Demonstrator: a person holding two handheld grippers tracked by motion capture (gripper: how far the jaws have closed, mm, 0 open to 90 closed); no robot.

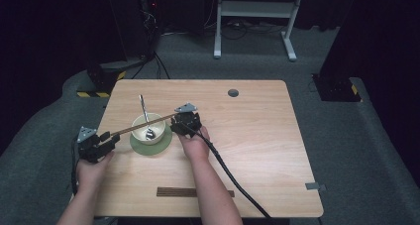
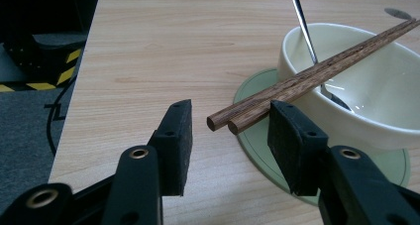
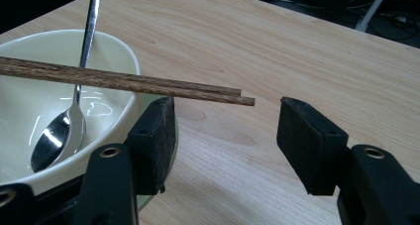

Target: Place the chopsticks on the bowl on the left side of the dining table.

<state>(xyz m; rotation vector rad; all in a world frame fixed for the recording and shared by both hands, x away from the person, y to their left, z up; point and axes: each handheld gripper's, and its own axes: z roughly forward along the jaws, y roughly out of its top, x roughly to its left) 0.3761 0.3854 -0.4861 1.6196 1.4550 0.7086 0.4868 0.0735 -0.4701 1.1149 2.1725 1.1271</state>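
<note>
A cream bowl stands on a green saucer at the table's left side. A metal spoon leans inside the bowl, handle pointing away. A pair of brown chopsticks lies across the bowl's rim. My left gripper is open at their near-left ends. In the left gripper view the chopsticks' blunt ends sit between the jaws of my left gripper, close to the right one, with no pad pressing. My right gripper is open too; the chopsticks' tips reach between the jaws of my right gripper, untouched.
A dark brown wooden strip lies near the table's front edge. A grey round cap is set into the far side of the tabletop. Bare wood stretches to the right of the bowl. The table's left edge is close to my left hand.
</note>
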